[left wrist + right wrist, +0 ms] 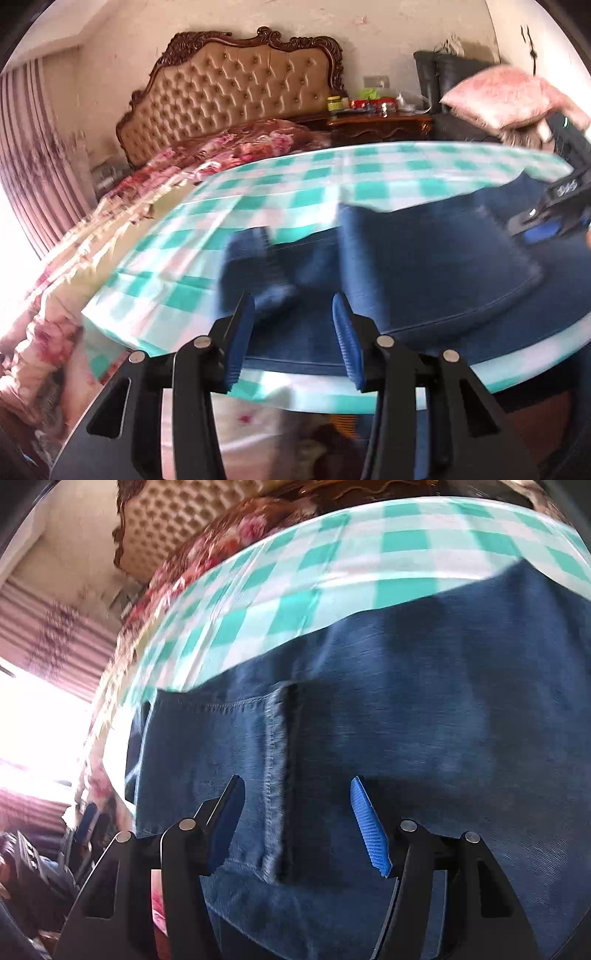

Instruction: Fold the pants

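Claws (293, 306) open; bed (229, 96) bhd pants (424, 258).

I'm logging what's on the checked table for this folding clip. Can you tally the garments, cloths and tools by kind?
Jeans: 1
Checked cloth: 1
Tools: 2, the left tool and the right tool, both open
Total: 4

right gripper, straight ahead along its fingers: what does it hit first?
Most likely the jeans: denim fills the view between the open right gripper fingers, with a raised hem seam dead ahead. Depth is unclear, but nothing sits in front of the fabric.
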Tool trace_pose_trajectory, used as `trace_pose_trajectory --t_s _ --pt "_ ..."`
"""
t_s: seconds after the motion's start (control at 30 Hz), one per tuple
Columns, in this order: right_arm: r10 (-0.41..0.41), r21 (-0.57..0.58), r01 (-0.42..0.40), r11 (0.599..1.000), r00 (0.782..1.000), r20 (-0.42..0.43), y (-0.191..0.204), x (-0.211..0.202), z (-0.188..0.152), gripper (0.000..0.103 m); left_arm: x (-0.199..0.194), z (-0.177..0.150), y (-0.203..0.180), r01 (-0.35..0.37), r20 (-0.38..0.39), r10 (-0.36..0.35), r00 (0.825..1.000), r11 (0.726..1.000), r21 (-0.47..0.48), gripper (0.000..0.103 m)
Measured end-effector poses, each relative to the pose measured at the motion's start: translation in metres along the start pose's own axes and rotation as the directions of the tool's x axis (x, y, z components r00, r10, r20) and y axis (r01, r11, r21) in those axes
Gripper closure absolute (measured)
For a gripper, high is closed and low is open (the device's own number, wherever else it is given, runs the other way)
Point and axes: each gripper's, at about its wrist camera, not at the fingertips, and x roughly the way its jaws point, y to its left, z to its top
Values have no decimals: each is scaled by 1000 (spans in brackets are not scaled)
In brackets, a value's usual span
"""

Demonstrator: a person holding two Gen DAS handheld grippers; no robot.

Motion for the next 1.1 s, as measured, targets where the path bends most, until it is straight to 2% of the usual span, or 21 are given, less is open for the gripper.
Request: trace_pose_trajectory --t_s 0.1,0.17,0.2,0.23,0.27,0.33,0.37,0.4,0.47,0.53,0.6,0.67,0.73,0.77,0.83,0.87,0.9,0.93,0.97,1.0,1.1 --pt "-98 -74 99 992 995 14 18 6 0 46 23 -6 5 -43 -21 45 999 995 95 58" --pt "-142 -112 144 983 990 18 27 11 -1 75 34 -8 0 -65 -12 69 998 983 174 58" --pt "-158 -118 159 980 987 22 31 12 -2 80 43 -7 -3 -70 -10 74 997 974 215 58" --pt "-164 -126 166 978 986 22 32 13 -2 91 52 -7 -6 -66 -20 73 997 966 248 58" --pt "-161 -134 161 978 987 15 34 14 -2 96 65 -8 -10 -59 -46 76 996 952 300 58" --pt "-178 -143 180 973 984 30 37 11 -3 100 82 -9 -18 -69 -53 95 994 930 361 58" --pt "-174 -145 178 973 984 36 37 6 -3 101 87 -9 -18 -60 -62 89 994 928 368 60" --pt "-169 -141 173 975 985 40 34 2 -6 101 92 -9 -14 -37 -72 67 995 934 356 62" --pt "-159 -133 165 977 986 55 33 -10 -6 101 100 -7 -11 -29 -93 67 993 933 359 93" --pt "-154 -133 162 978 986 65 33 -20 -8 101 95 3 2 -34 -85 62 994 953 301 94" --pt "-127 -124 135 983 990 67 31 -27 -9 101 72 24 23 -17 -55 25 998 989 146 94" --pt "-101 -100 107 989 993 59 26 -29 -10 101 46 43 25 -26 -4 26 1000 994 103 95" --pt "-78 -68 82 994 995 55 18 -32 -12 101 9 66 9 29 70 -36 997 996 89 95" --pt "-69 -49 72 996 996 61 14 -35 -12 92 -6 74 -6 42 104 -53 993 993 111 95" --pt "-60 16 59 998 993 99 -6 -50 -17 85 -35 83 -50 122 158 -148 976 979 163 95" --pt "-58 44 53 998 992 116 -15 -57 -20 80 -46 82 -81 189 177 -224 958 963 193 95" --pt "-67 83 56 995 988 136 -28 -68 -24 76 -50 77 -106 228 183 -271 945 947 225 95" --pt "-80 103 65 993 986 146 -37 -74 -27 72 -50 69 -131 253 178 -305 936 931 263 95" --pt "-94 128 75 989 984 148 -51 -81 -30 71 -42 56 -163 284 142 -340 930 906 313 95" --pt "-99 142 78 987 985 142 -60 -86 -34 71 -32 47 -179 303 108 -355 929 894 329 95" --pt "-105 159 82 984 984 144 -77 -96 -45 71 -4 24 -201 330 24 -358 933 883 334 91"
